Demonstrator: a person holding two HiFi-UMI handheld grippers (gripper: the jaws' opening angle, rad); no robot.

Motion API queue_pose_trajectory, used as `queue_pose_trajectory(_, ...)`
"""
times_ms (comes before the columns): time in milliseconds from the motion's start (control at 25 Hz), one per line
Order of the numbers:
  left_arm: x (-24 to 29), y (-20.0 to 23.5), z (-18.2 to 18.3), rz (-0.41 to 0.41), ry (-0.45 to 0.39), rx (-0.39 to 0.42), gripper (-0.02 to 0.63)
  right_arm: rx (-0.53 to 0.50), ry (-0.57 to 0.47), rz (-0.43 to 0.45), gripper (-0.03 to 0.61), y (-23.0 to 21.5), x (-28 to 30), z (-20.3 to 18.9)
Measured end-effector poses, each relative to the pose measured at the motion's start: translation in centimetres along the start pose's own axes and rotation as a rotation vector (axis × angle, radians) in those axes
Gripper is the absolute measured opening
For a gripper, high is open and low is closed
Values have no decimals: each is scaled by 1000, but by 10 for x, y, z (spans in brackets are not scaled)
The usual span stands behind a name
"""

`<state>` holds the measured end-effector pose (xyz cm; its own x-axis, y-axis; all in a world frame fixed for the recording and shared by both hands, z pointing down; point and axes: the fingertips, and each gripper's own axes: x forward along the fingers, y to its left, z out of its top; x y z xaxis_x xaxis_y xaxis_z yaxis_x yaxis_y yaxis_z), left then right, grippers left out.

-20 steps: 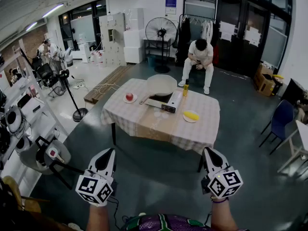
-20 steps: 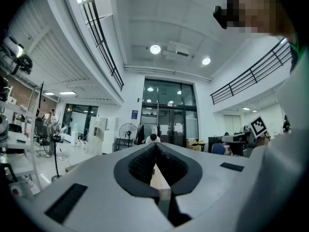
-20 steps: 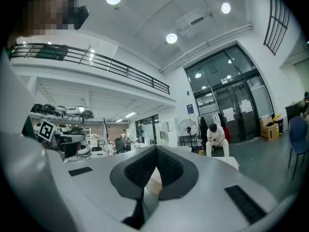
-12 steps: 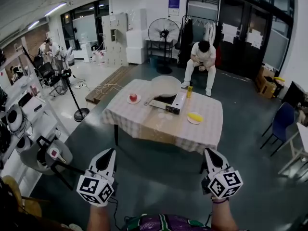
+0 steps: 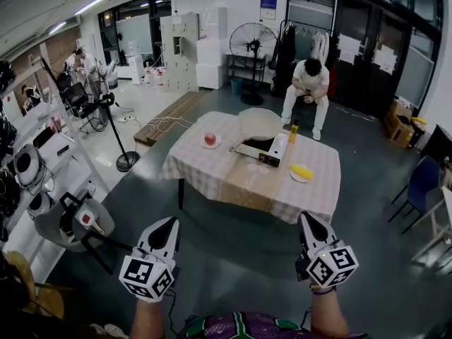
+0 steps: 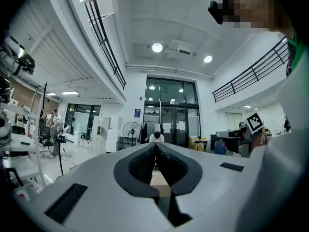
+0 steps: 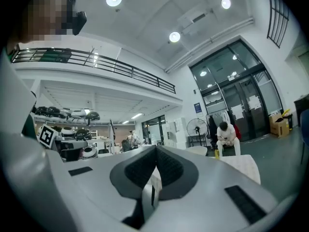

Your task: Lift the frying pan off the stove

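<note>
A pale frying pan (image 5: 258,124) sits on a portable stove (image 5: 263,150) on a table with a checked cloth (image 5: 212,175), a few steps ahead of me. Both grippers are held low in front of me, well short of the table. The left gripper (image 5: 169,223) has its jaws together with nothing between them, and its tips (image 6: 155,146) point toward the table. My right gripper (image 5: 304,219) is shut and empty too, its jaws (image 7: 155,151) meeting at the tip. The pan shows only in the head view.
On the table are a red apple on a plate (image 5: 210,139), a yellow item on a plate (image 5: 301,172) and a yellow bottle (image 5: 294,131). A person (image 5: 308,83) sits behind the table. A stand (image 5: 127,159) and chair (image 5: 70,221) are at the left, a blue chair (image 5: 424,182) at the right.
The table and pan have shifted rightward and grown slightly larger in the head view. Both grippers keep their place, still shut.
</note>
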<state>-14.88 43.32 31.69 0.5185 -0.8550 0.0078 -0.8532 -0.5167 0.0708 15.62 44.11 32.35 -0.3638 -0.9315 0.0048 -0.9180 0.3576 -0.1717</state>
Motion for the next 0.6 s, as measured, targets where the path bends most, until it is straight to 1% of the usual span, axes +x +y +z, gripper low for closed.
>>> queue_pose_trajectory(160,-4,23,-1,10,8,-1,23,5,9,21,8,21,30,-2)
queue_pose_trajectory(320,-5,54,-8,21,8,-11,23,8,14,38,8,39,62,-12)
queue_pose_trajectory(480,7,86,-13,33,2,-26,23,6,32,54,8,44,97,-18)
queue_pose_trajectory(600,27,105,-19,33,8,-35,23,1,54,59,8,37,124,-25)
